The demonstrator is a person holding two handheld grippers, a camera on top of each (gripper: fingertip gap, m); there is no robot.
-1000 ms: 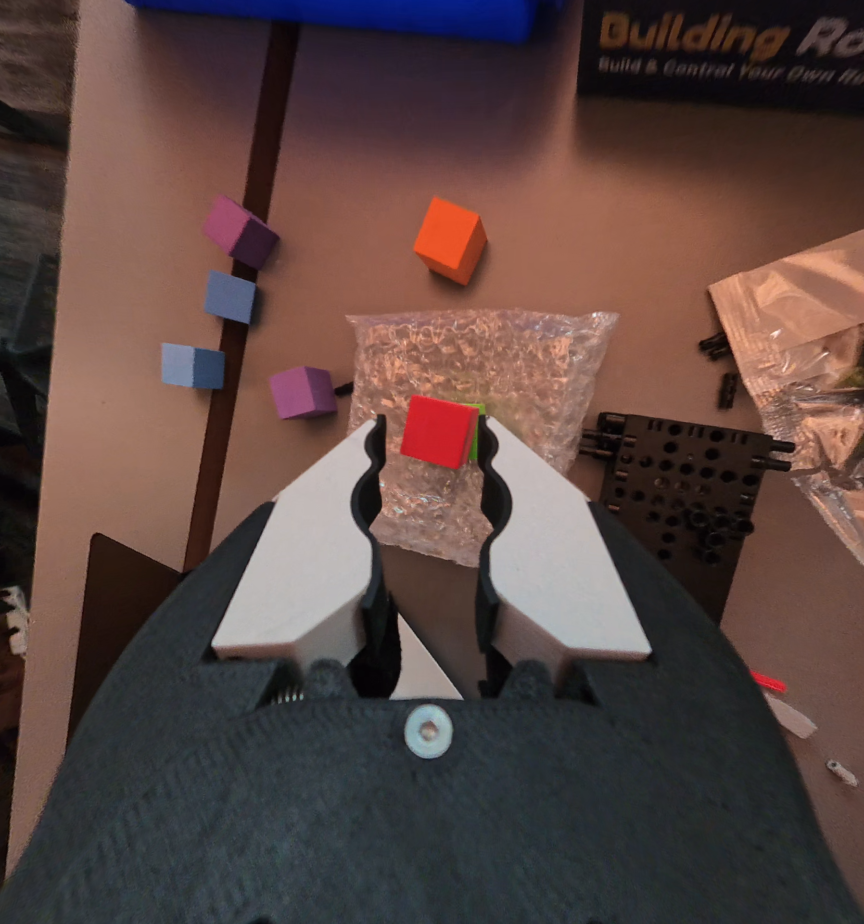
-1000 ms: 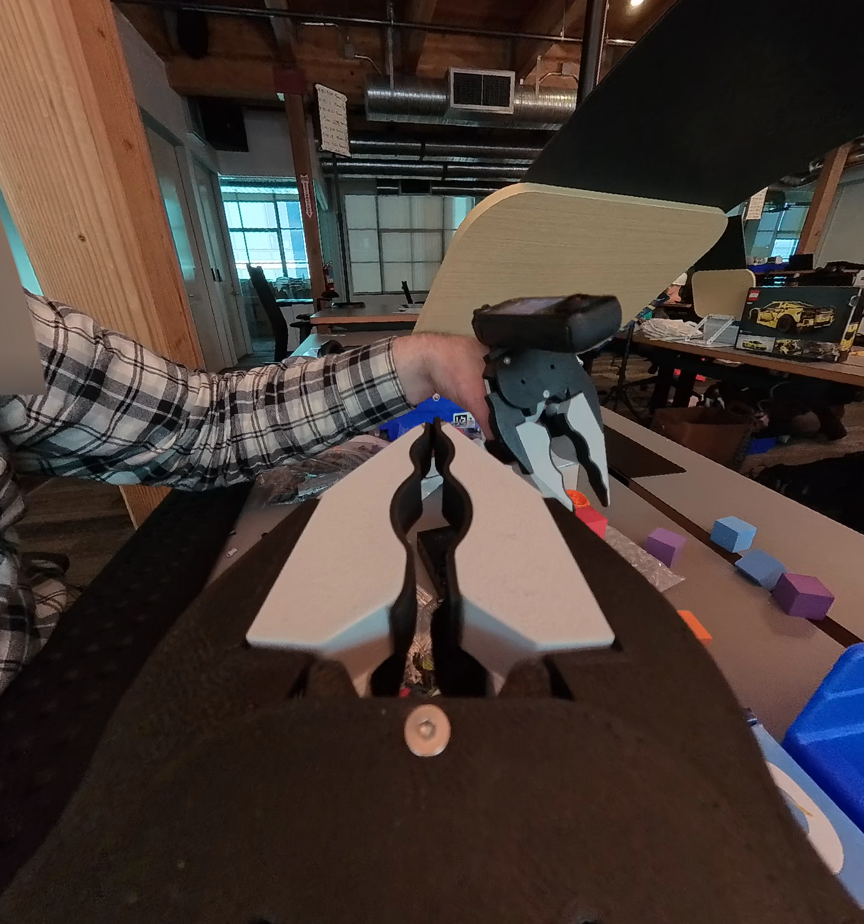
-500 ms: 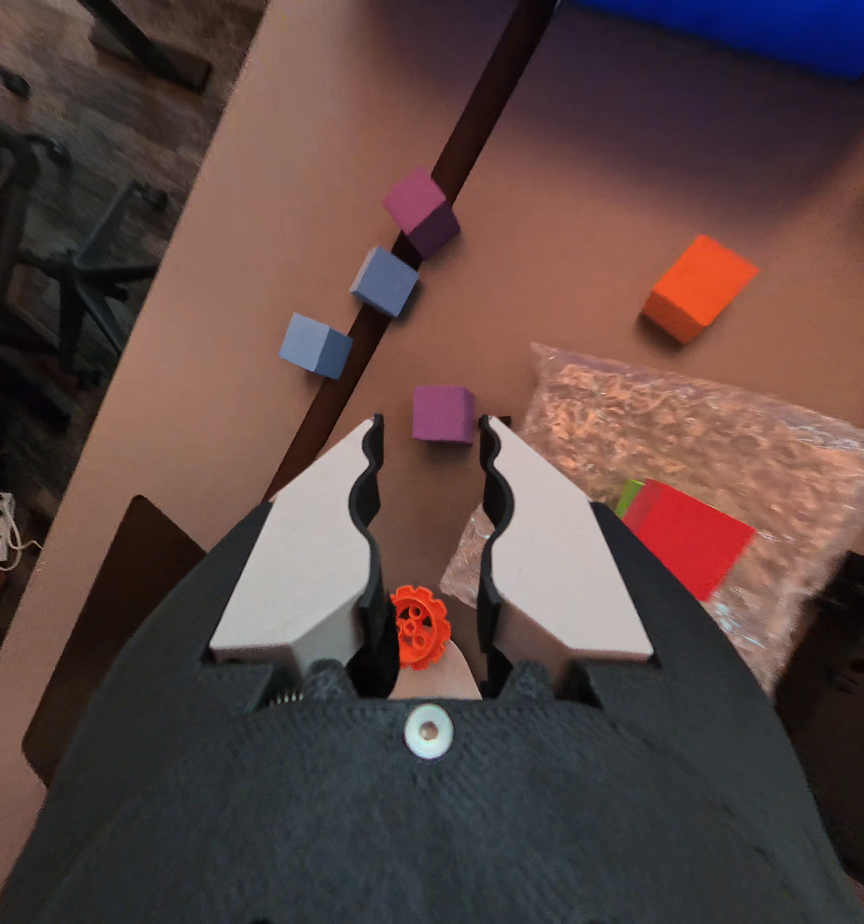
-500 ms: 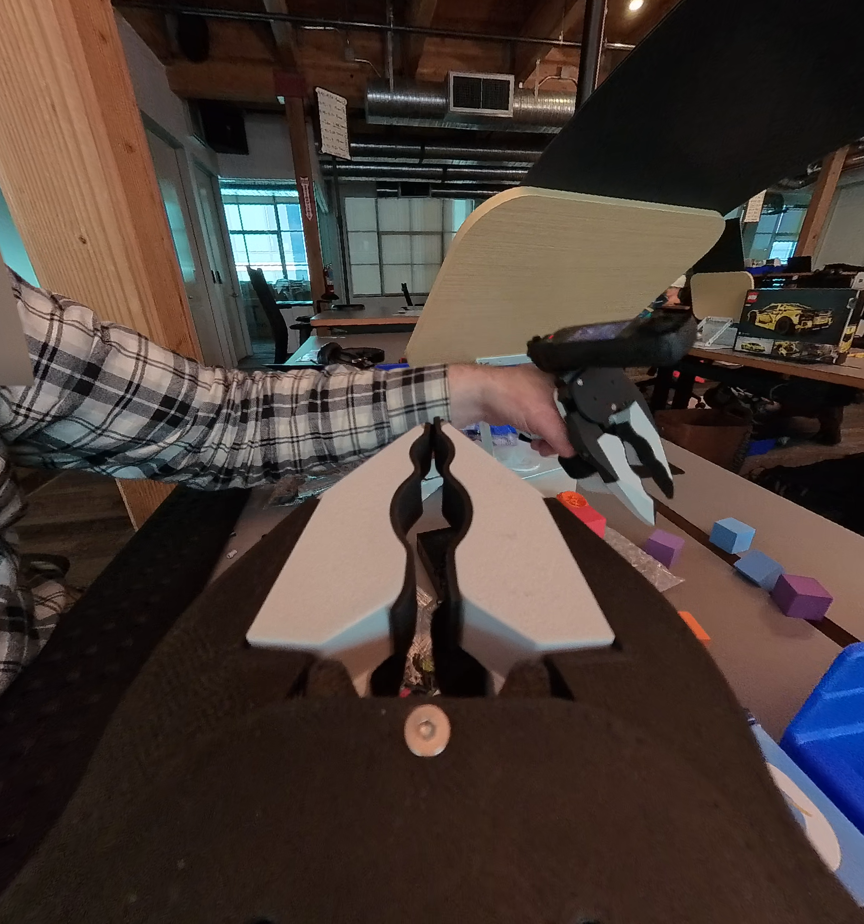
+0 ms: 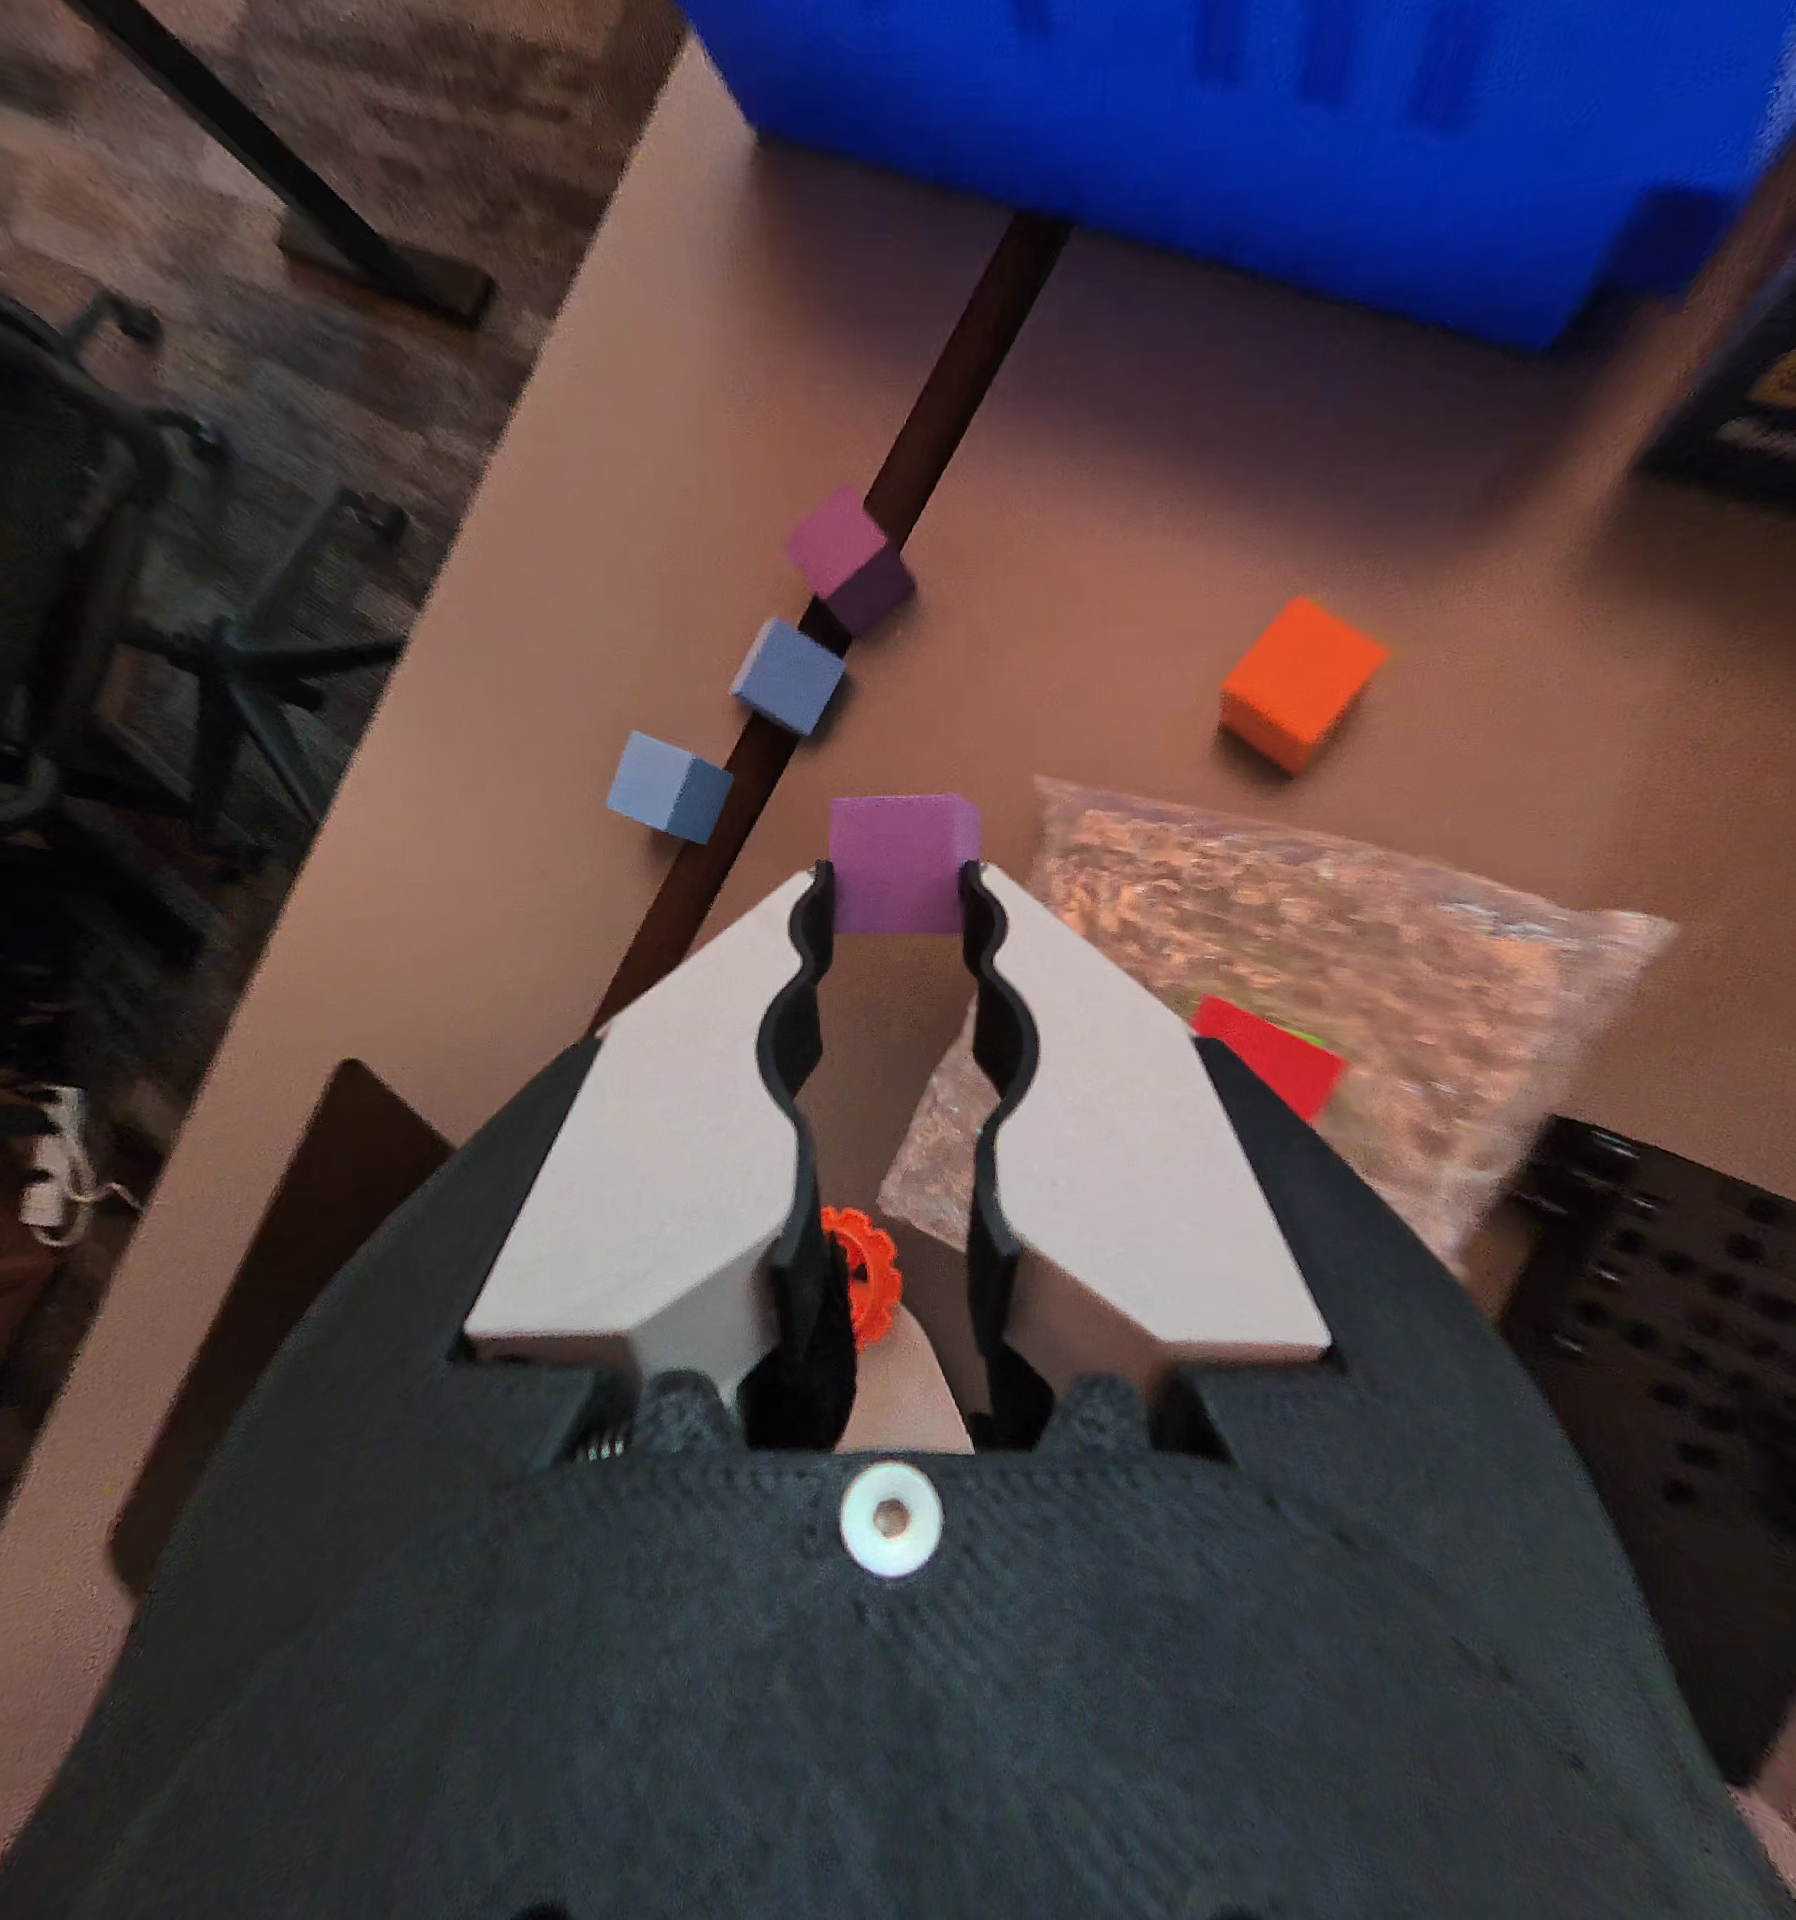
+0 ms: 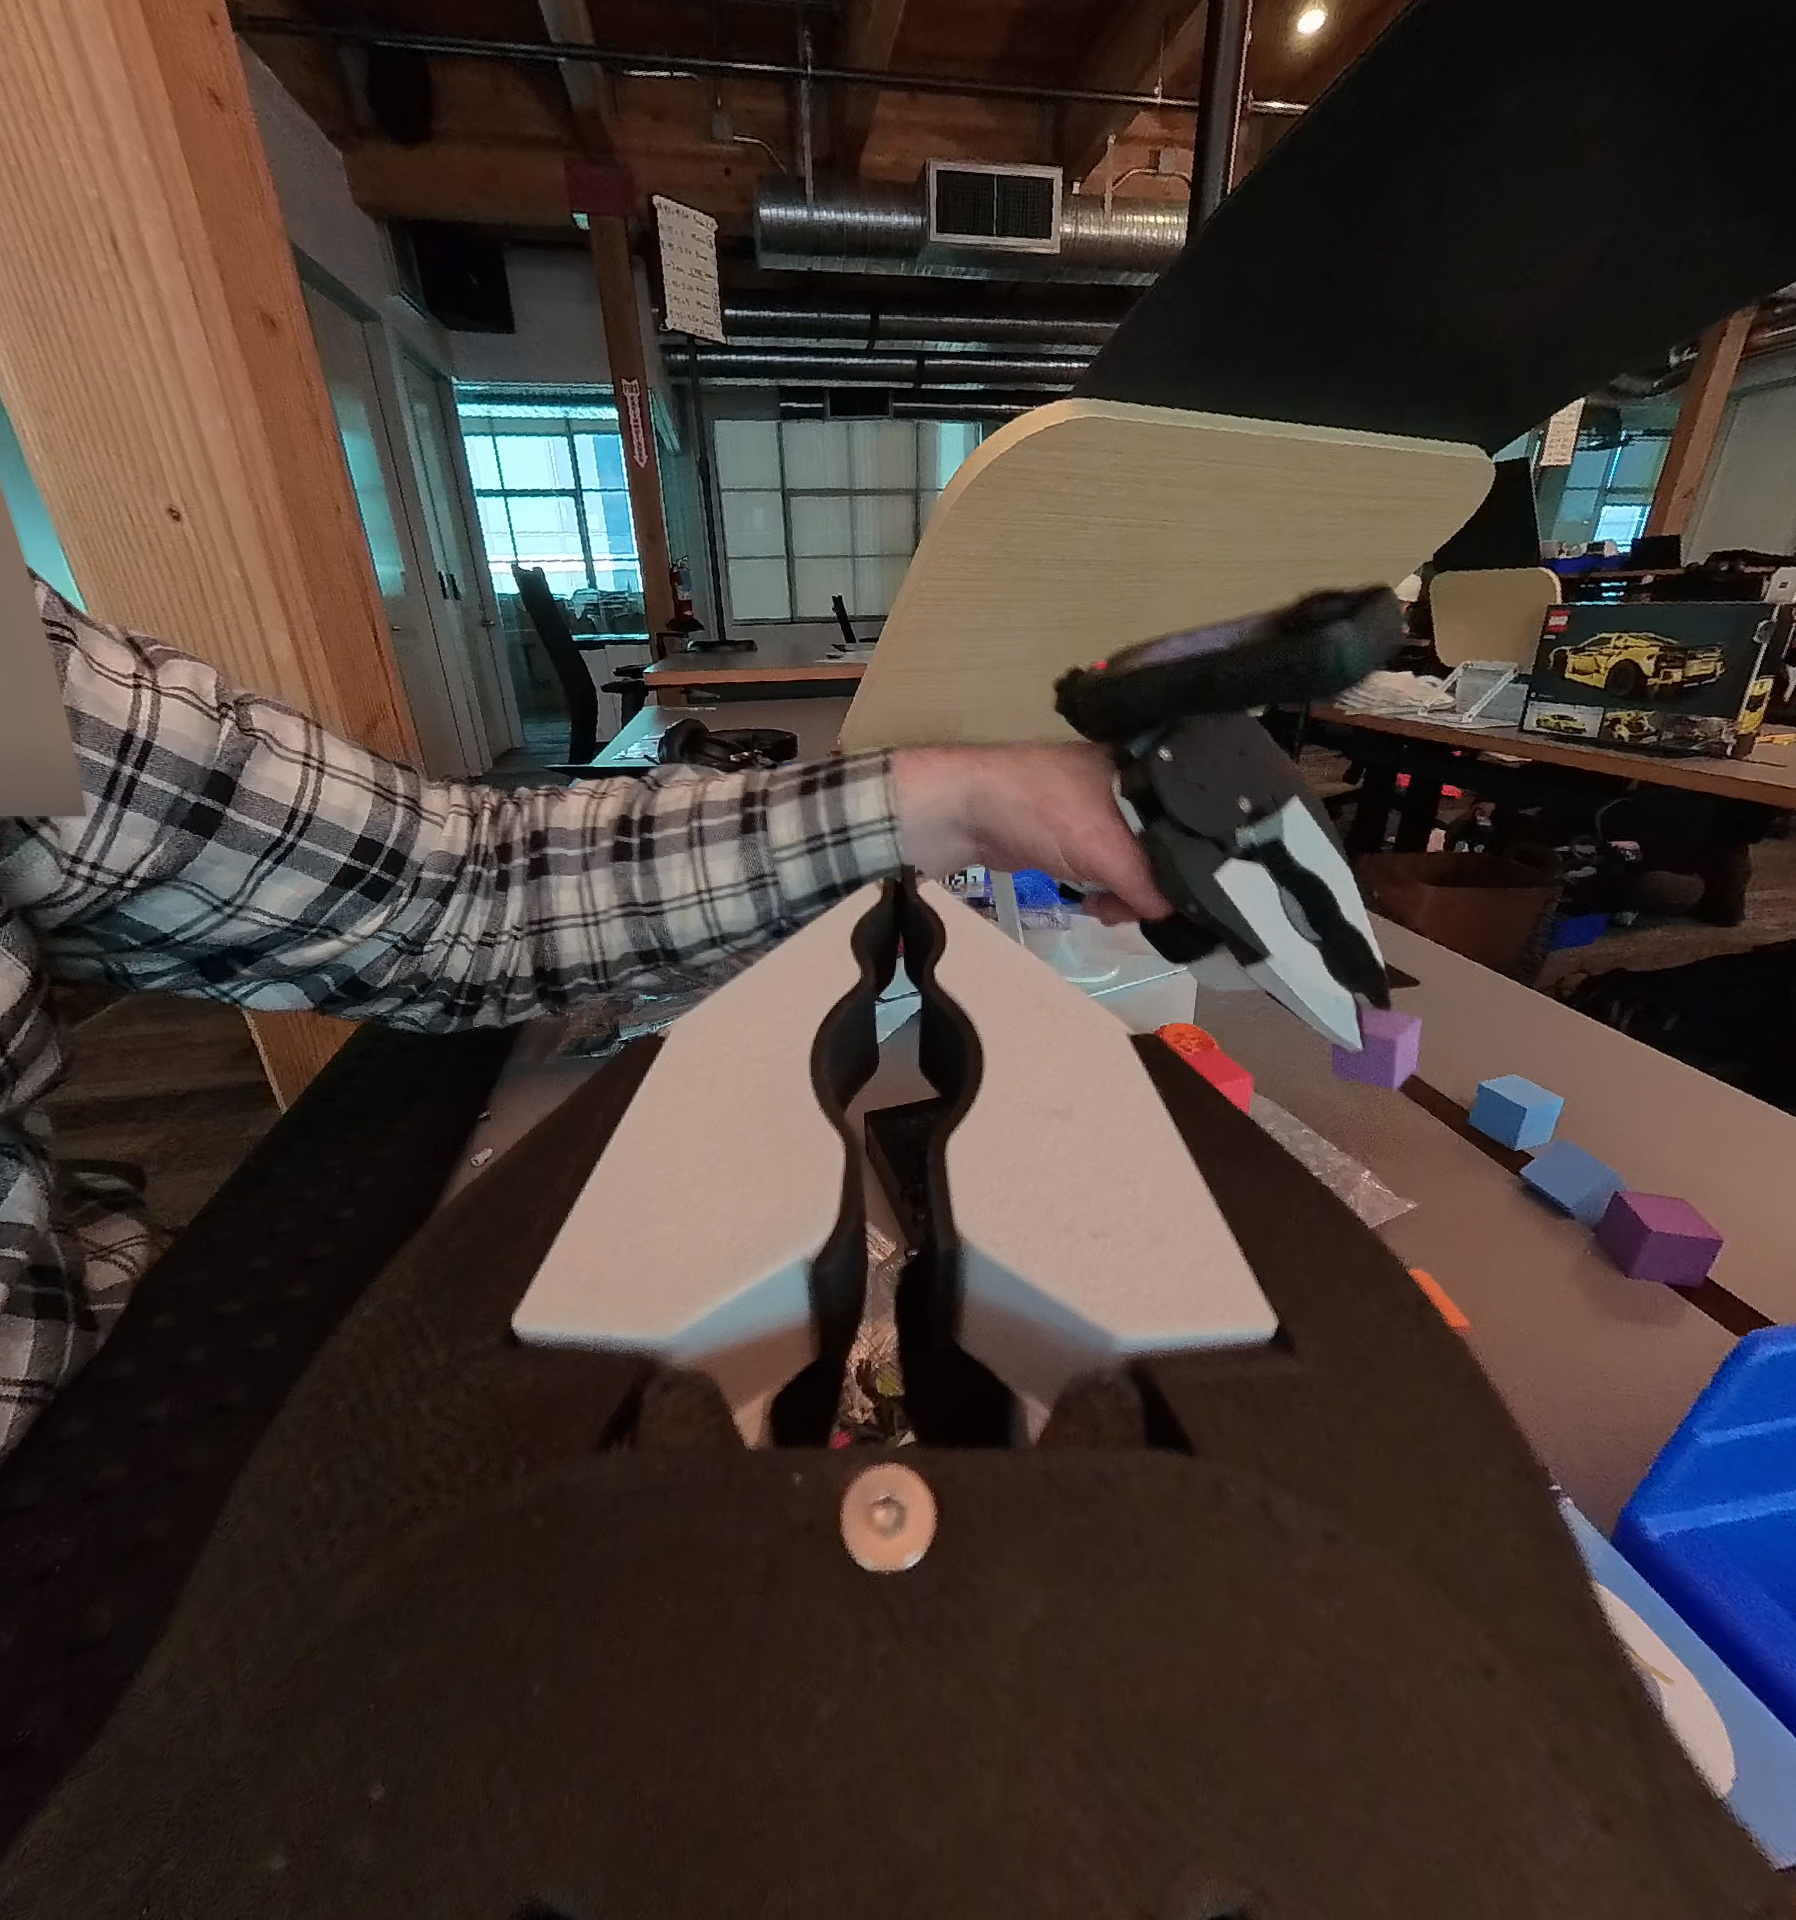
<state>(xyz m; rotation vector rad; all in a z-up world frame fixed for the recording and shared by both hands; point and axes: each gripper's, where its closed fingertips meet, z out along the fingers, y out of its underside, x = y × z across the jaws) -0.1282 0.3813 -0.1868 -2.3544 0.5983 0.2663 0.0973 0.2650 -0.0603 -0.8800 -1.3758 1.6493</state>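
Observation:
My left gripper is shut on a light purple cube, with both fingertips pressed on its sides, low over the tan table. In the right wrist view the left gripper is held by a hand in a plaid sleeve, with the cube at its tips. My right gripper is shut and empty, held above the table's near side.
A dark purple cube and two blue cubes lie along a dark seam. An orange cube, a bubble-wrap bag bearing a red cube, a blue bin and a black perforated plate surround them. Spacing between my two grippers at the tips: around 30 cm. My left tips are roughly 15 cm from the black perforated plate.
My left gripper moved left from over the red cube on the bubble wrap to the light purple cube and closed on it. The right gripper has not moved.

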